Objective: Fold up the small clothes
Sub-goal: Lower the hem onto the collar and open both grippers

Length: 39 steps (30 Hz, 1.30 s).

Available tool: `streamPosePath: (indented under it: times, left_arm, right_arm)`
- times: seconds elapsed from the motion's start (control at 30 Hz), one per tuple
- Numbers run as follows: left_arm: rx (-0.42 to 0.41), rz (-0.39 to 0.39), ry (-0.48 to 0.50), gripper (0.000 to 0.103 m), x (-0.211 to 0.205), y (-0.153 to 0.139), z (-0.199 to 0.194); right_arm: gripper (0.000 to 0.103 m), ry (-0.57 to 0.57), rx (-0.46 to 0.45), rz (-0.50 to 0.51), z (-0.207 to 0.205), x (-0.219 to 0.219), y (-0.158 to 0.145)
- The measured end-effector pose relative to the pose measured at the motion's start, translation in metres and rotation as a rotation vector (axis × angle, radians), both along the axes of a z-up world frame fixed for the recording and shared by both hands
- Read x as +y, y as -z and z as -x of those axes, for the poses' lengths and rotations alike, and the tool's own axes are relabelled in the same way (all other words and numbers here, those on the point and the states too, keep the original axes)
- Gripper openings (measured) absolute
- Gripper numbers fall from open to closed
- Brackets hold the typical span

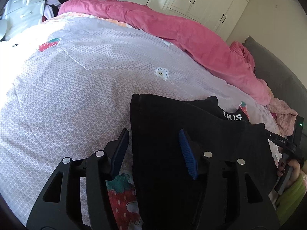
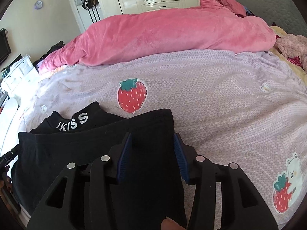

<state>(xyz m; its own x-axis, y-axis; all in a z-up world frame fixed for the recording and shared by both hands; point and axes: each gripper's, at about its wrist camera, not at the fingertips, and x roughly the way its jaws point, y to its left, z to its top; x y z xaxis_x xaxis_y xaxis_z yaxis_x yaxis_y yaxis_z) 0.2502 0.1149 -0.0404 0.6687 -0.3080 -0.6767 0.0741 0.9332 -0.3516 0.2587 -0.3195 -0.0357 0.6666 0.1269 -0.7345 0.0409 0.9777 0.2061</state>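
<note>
Black knit fabric is occupying the lower centre of both wrist views: a small black garment (image 1: pixel 172 126) is lying partly folded on the lilac bedspread (image 1: pixel 67 95), its collar lettered in white. Reading from the left, the left gripper (image 1: pixel 153 149) is hovering with its jaws spread wide, the left finger over bare bedspread and the right finger over the cloth, so that the garment's left edge is running between them; it is gripping nothing. Further right, the right gripper (image 2: pixel 153 153) is likewise standing released, its blue pads straddling a folded panel of the same garment (image 2: pixel 96 153), whose upper edge is lying just below a printed strawberry (image 2: pixel 132 95). Whether either pad is touching the cloth cannot be told. The step in hand is judged to be a re-grasp between folds: one fold is appearing complete, and the next move is calling for both grippers to close on the near edge or corners and carry them toward the collar. Beyond, a pink duvet (image 2: pixel 172 32) is lying bunched along the bed. Containers: white drawer units are standing at far left; contents are not showing.
</note>
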Motion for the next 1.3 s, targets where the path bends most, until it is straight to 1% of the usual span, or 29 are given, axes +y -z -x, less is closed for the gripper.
streamPosePath:
  times: [0.03,0.07,0.1,0.13,0.17,0.23,0.27,0.3,0.37,0.43,0.5,0.53,0.6,0.63,0.73,0.8,0.83,0.9,1.0,1.03,1.07,1.2,1.27,1.3]
  left_arm:
    - [0.007,0.009,0.002,0.047,0.000,0.002,-0.002]
    - [0.012,0.013,0.002,0.047,0.001,0.004,-0.004]
    - [0.010,0.014,-0.007,0.040,0.001,0.004,-0.005]
    - [0.009,0.016,-0.011,0.027,0.002,0.004,-0.005]
    - [0.006,0.019,-0.008,0.008,0.002,0.003,-0.005]
    - [-0.019,0.001,-0.012,0.007,0.001,-0.003,-0.001]
    - [-0.044,-0.016,-0.013,0.006,0.000,-0.009,0.002]
    - [-0.072,-0.030,-0.011,0.003,-0.001,-0.015,0.005]
    - [-0.137,-0.033,-0.011,0.003,0.000,-0.030,0.012]
    - [-0.184,-0.028,-0.006,0.003,0.001,-0.041,0.016]
    - [-0.213,-0.055,-0.011,0.003,-0.001,-0.048,0.015]
    - [-0.217,-0.081,-0.011,0.003,-0.004,-0.047,0.011]
    - [-0.200,-0.121,-0.013,0.003,-0.006,-0.041,0.003]
    - [-0.168,-0.138,-0.015,0.003,-0.007,-0.034,-0.002]
    - [-0.076,-0.163,-0.021,0.004,-0.006,-0.012,-0.011]
    - [-0.053,-0.163,-0.025,0.007,-0.004,-0.006,-0.011]
    - [-0.050,-0.162,-0.030,0.008,-0.003,-0.005,-0.010]
    - [-0.046,-0.169,-0.043,0.015,-0.001,-0.004,-0.008]
    - [-0.037,-0.168,-0.057,0.020,0.003,-0.004,-0.005]
    - [-0.036,-0.166,-0.059,0.021,0.003,-0.004,-0.005]
    - [-0.034,-0.166,-0.063,0.021,0.005,-0.005,-0.004]
    - [-0.033,-0.173,-0.068,0.022,0.005,-0.007,0.001]
    - [-0.033,-0.177,-0.069,0.022,0.005,-0.008,0.004]
    - [-0.032,-0.178,-0.070,0.022,0.005,-0.008,0.004]
  right_arm:
    - [0.043,0.006,0.000,-0.005,0.000,-0.001,0.001]
    - [0.039,0.010,0.000,-0.011,0.000,-0.002,0.001]
    - [0.034,0.014,-0.001,-0.014,0.000,-0.003,0.002]
    - [0.027,0.016,-0.002,-0.009,0.000,-0.003,0.002]
    - [0.023,0.013,-0.008,0.013,0.002,-0.001,0.001]
    - [0.016,0.010,-0.027,0.032,0.005,0.001,-0.001]
    - [0.009,0.012,-0.041,0.034,0.008,0.000,-0.004]
    - [0.008,0.016,-0.057,0.029,0.010,-0.001,-0.007]
    - [0.007,0.030,-0.099,0.003,0.016,-0.007,-0.015]
    - [0.007,0.040,-0.136,-0.007,0.019,-0.012,-0.023]
    - [0.007,0.050,-0.153,-0.008,0.017,-0.015,-0.028]
    - [0.007,0.058,-0.155,-0.007,0.014,-0.017,-0.030]
    - [0.007,0.067,-0.147,-0.018,0.007,-0.021,-0.028]
    - [0.007,0.069,-0.134,-0.010,0.003,-0.021,-0.025]
    - [0.007,0.066,-0.054,0.058,-0.006,-0.012,-0.008]
    - [0.008,0.080,-0.006,0.114,-0.010,-0.007,0.005]
    - [0.008,0.082,0.000,0.120,-0.011,-0.005,0.009]
    - [0.009,0.092,0.006,0.142,-0.010,-0.003,0.013]
    - [0.010,0.093,0.008,0.167,-0.010,0.000,0.015]
    - [0.012,0.098,0.008,0.171,-0.010,0.000,0.015]
    - [0.016,0.107,0.009,0.179,-0.010,-0.001,0.015]
    - [0.020,0.123,0.014,0.175,-0.008,-0.006,0.015]
    - [0.026,0.134,0.017,0.176,-0.007,-0.007,0.014]
    - [0.027,0.140,0.018,0.174,-0.006,-0.008,0.013]
